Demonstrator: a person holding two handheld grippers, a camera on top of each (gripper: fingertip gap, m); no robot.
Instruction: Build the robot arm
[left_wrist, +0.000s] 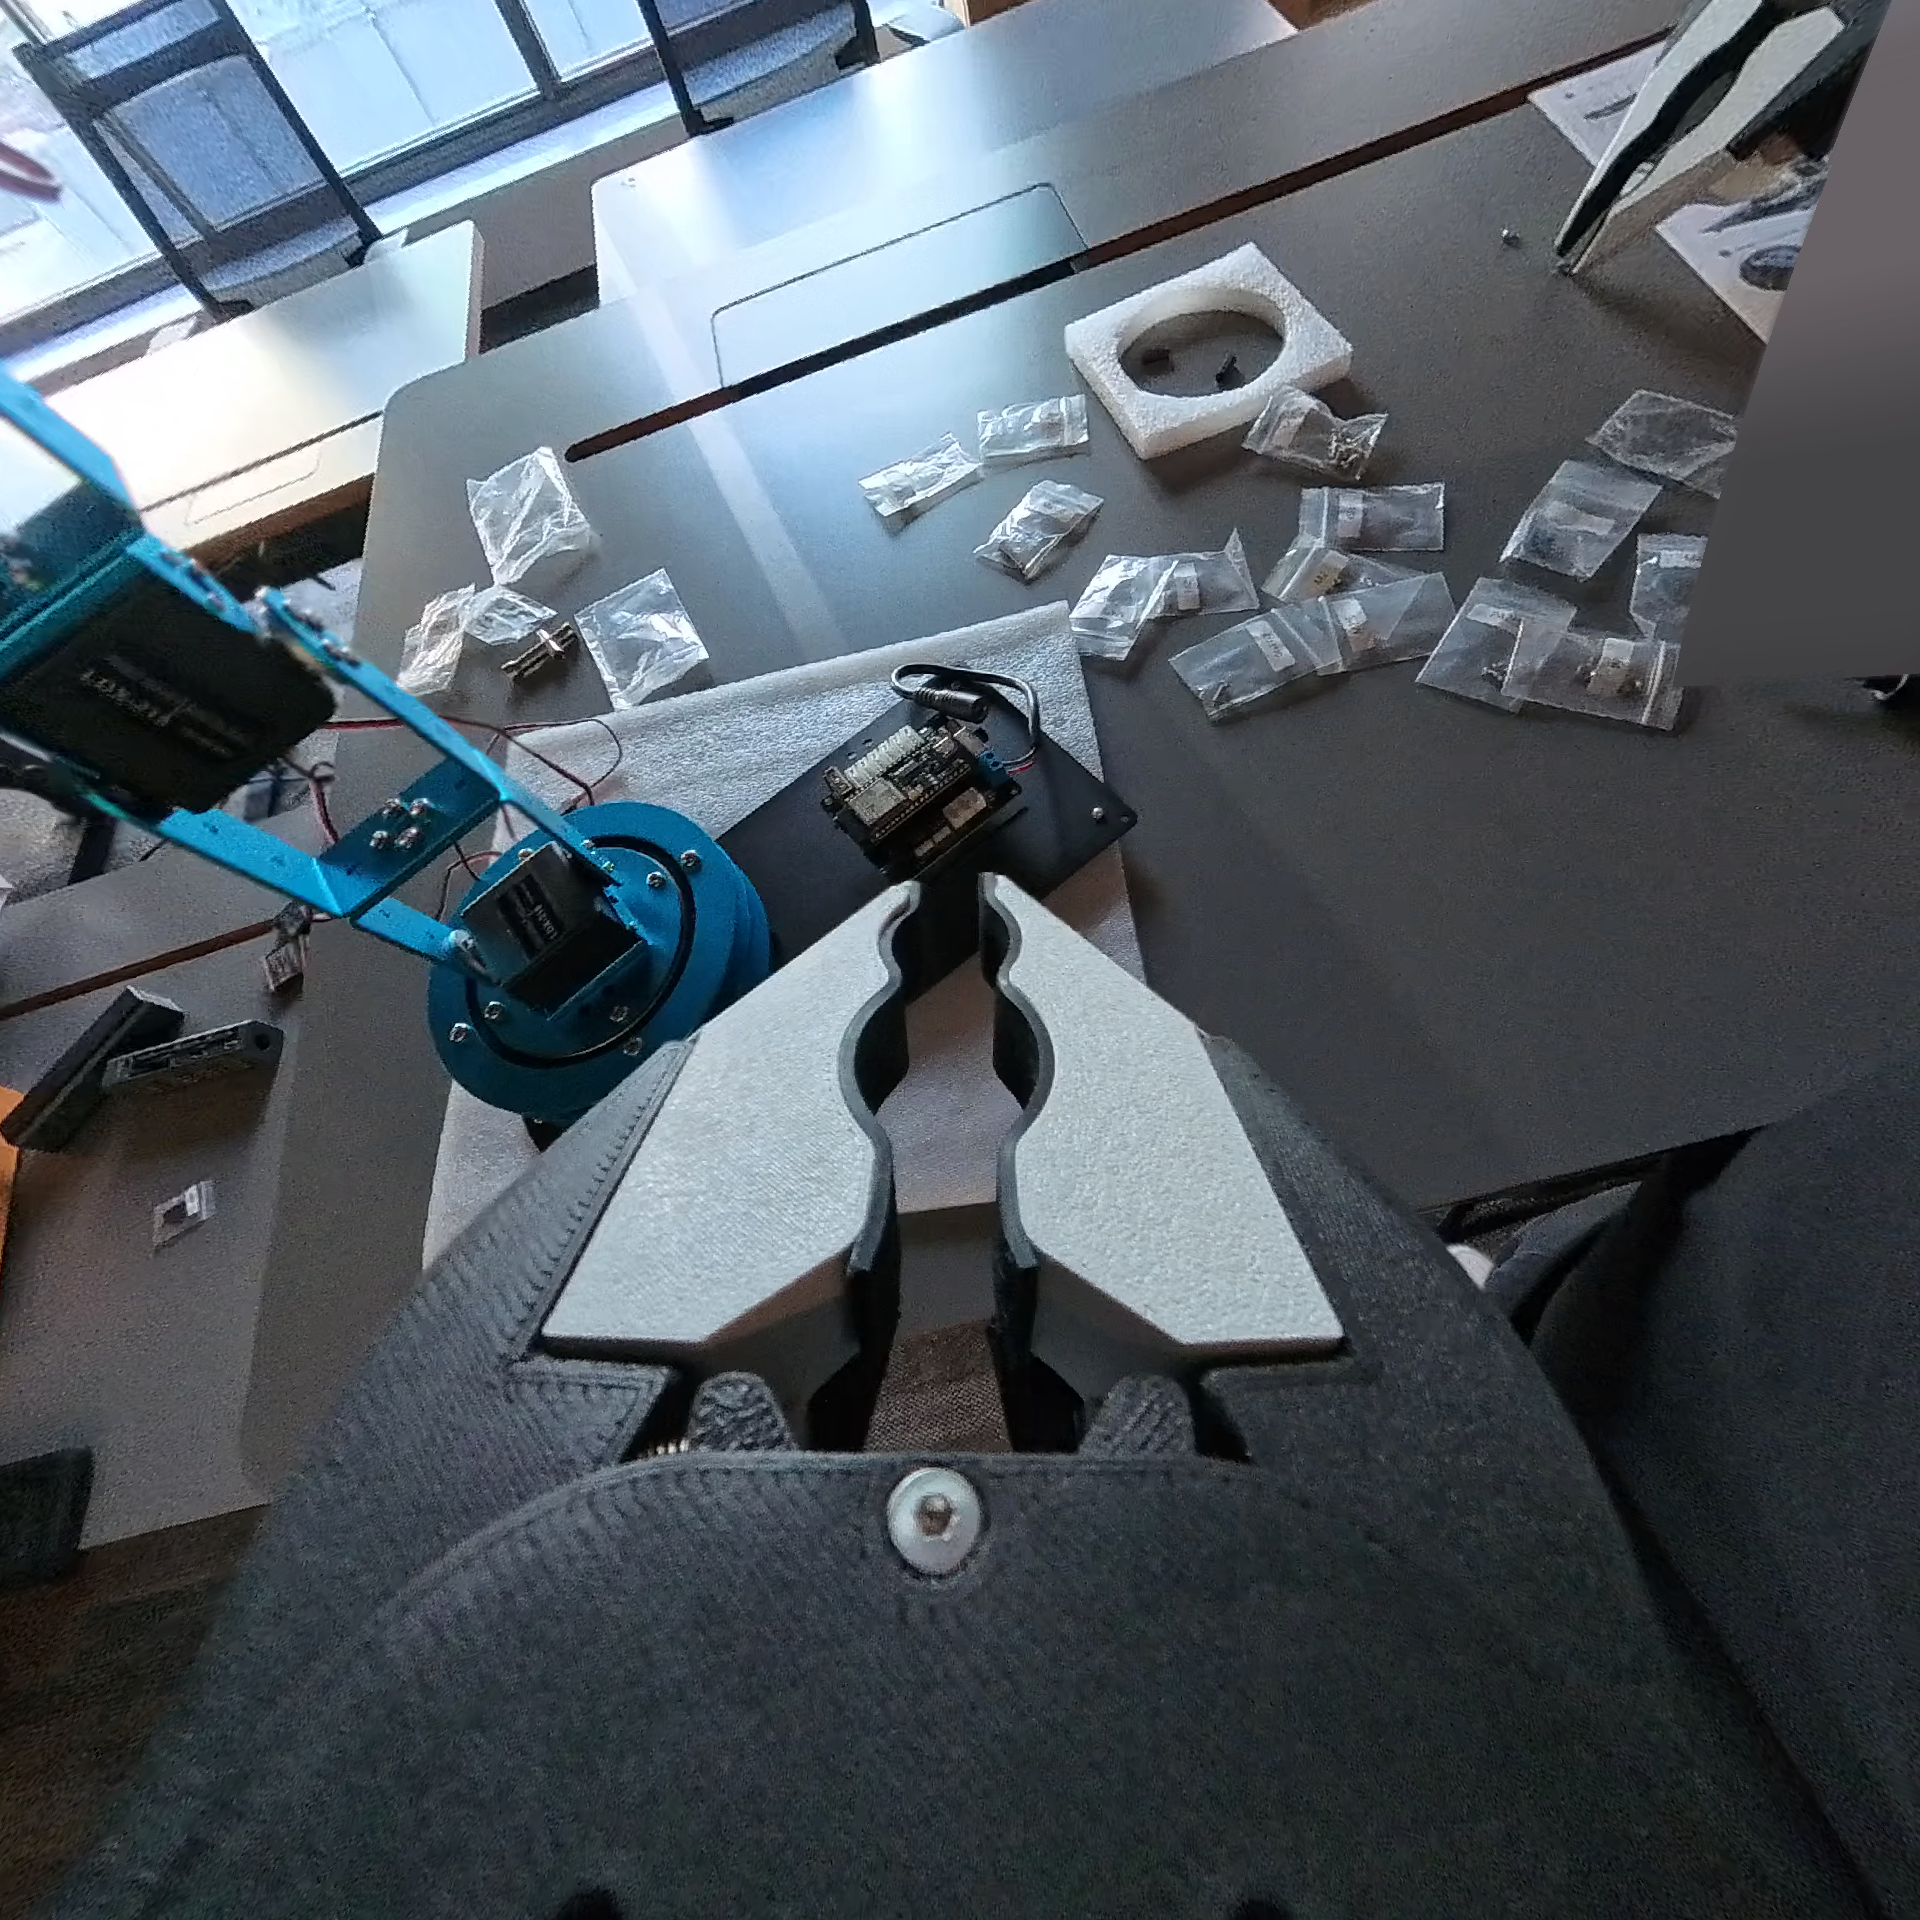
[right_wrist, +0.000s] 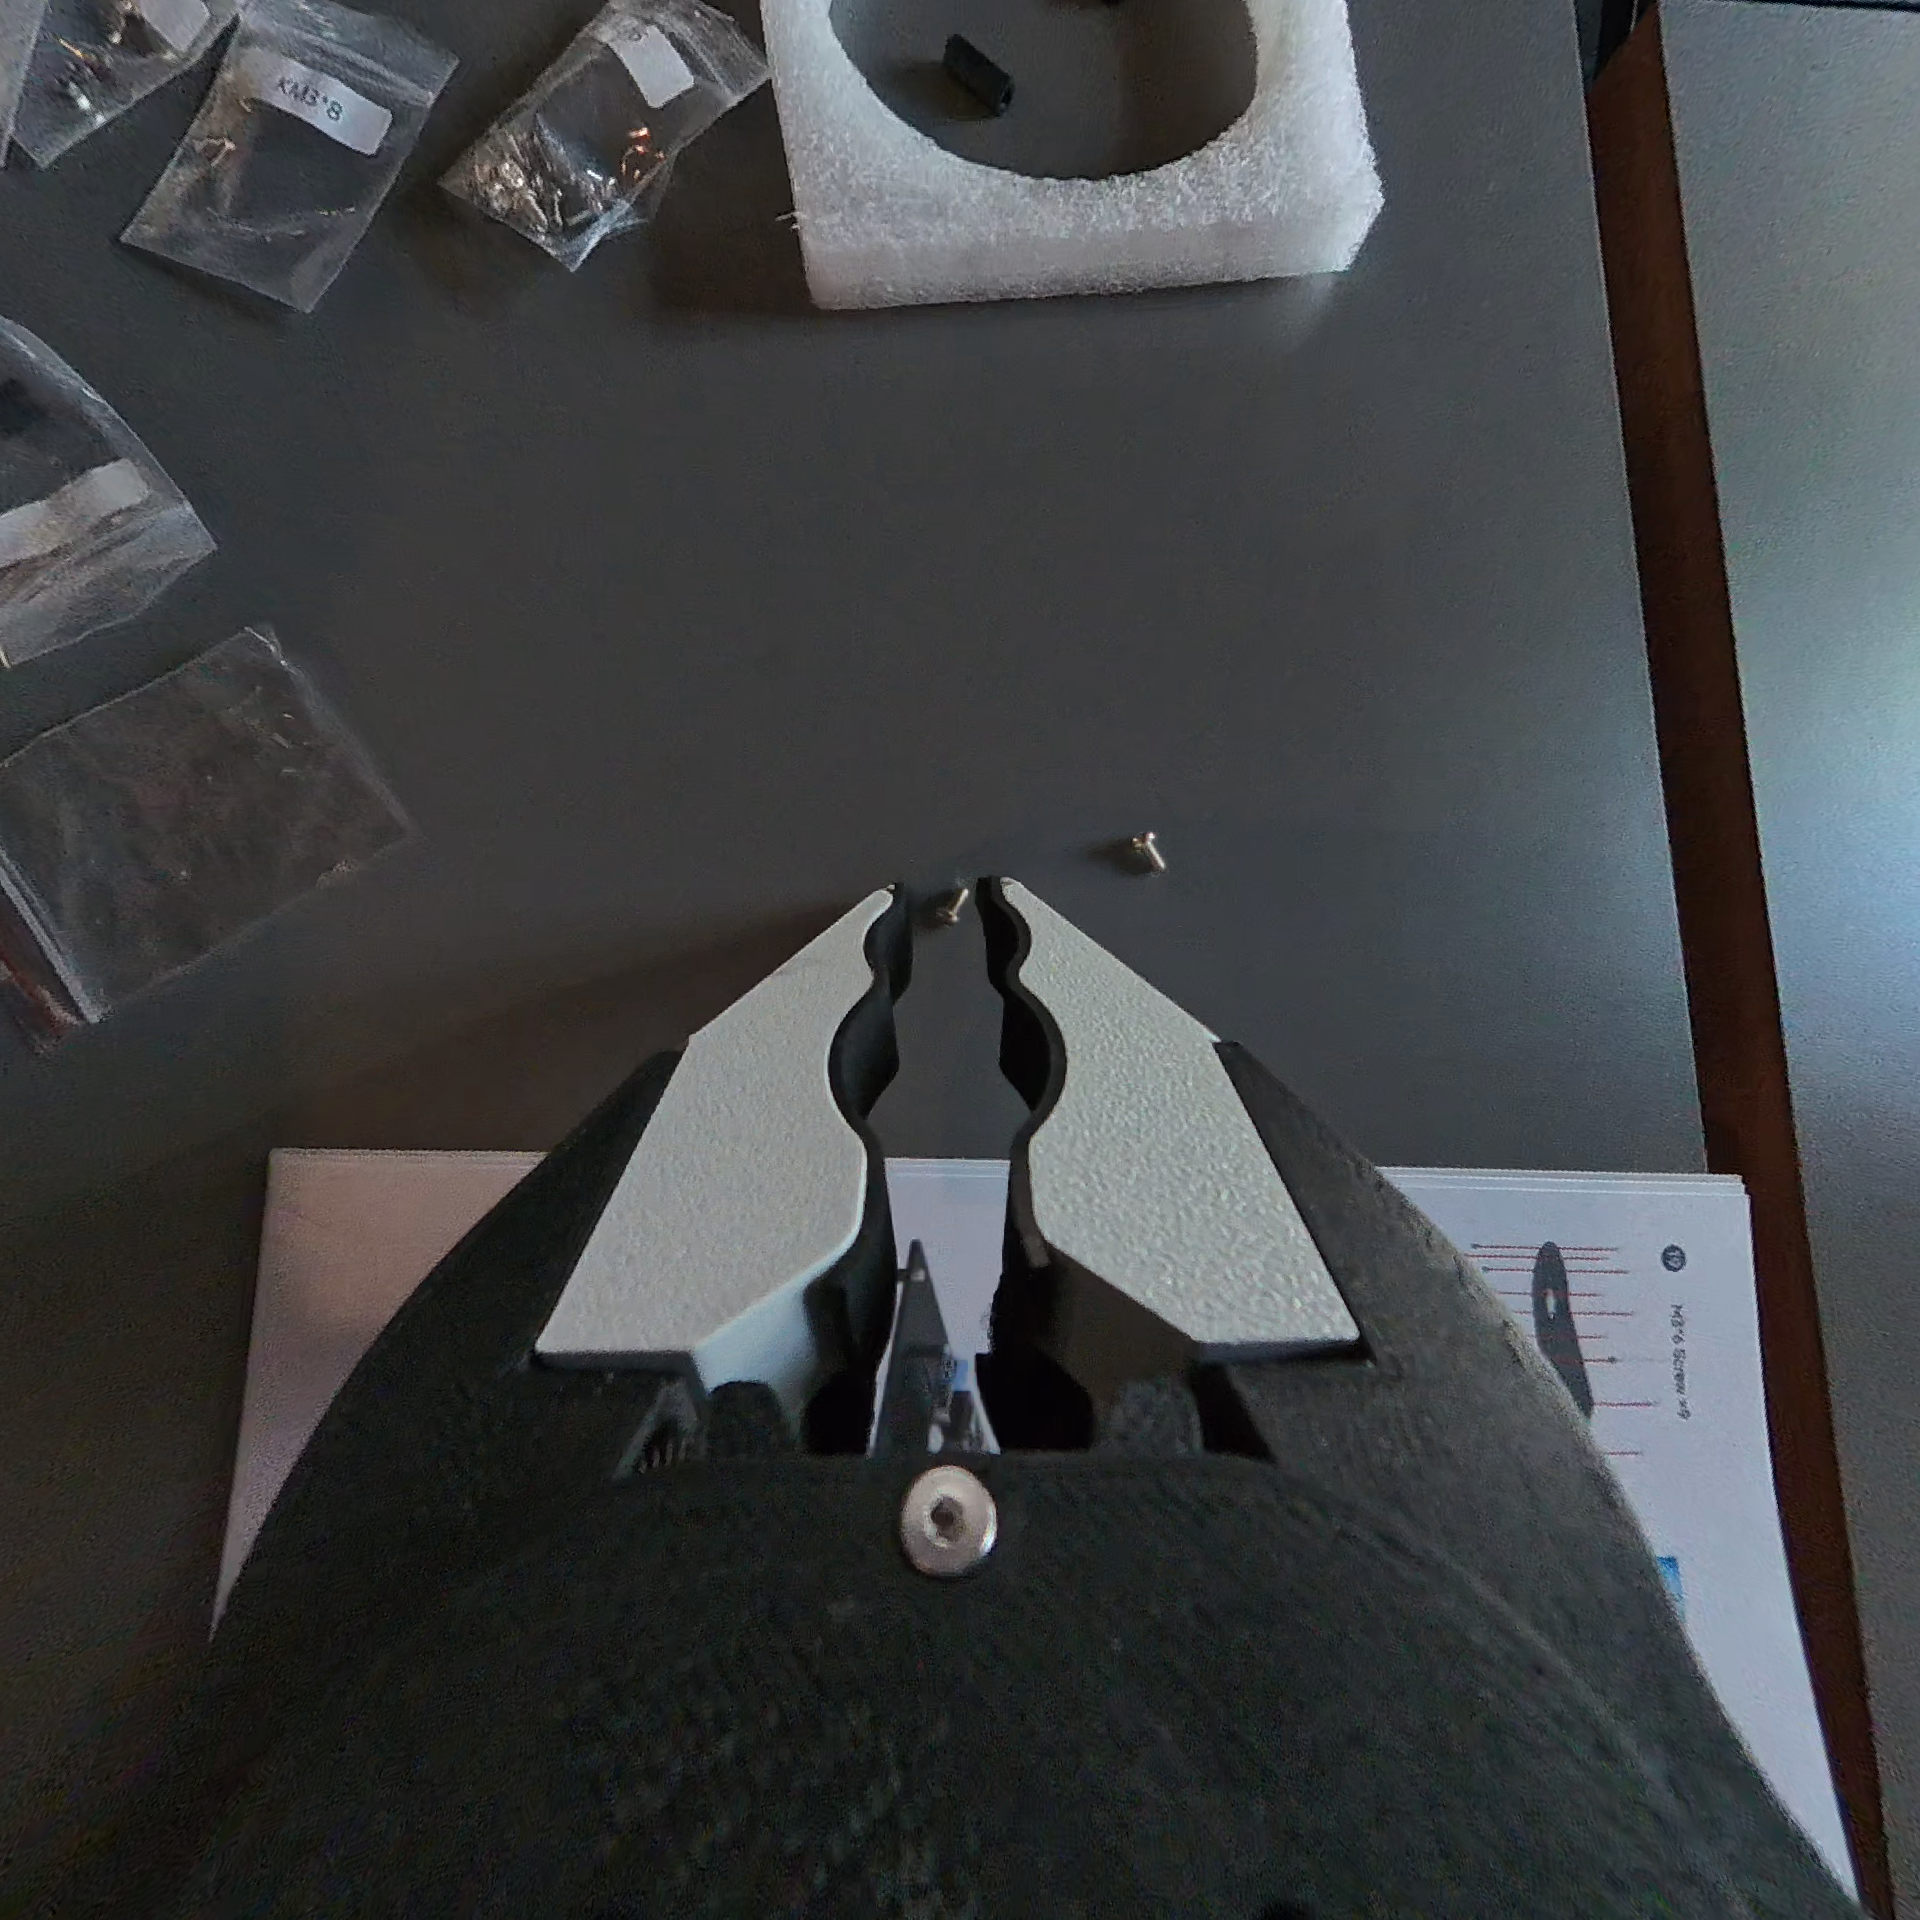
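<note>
Dark grey matte desk, brown edge strip on the right; more grey desks, chairs and bright windows behind in the left wrist view.

Right gripper low over the desk, jaws a little apart, tips straddling a small silver screw lying flat on the desk. Screw's long axis runs slantwise across the gap, head end toward the right finger; cannot tell if either finger touches it. Second screw just to the right, lying flat, apart from the gripper. White foam block with round cut-out further ahead, clear parts bags to the left, printed instruction sheet under the gripper body.

Left gripper spread slightly, empty, hanging above a black base plate carrying a circuit board on a grey foam sheet. Blue round base with blue bracket arm to its left, arm leaning up-left. Right gripper seen far upper right, tips at the desk.
</note>
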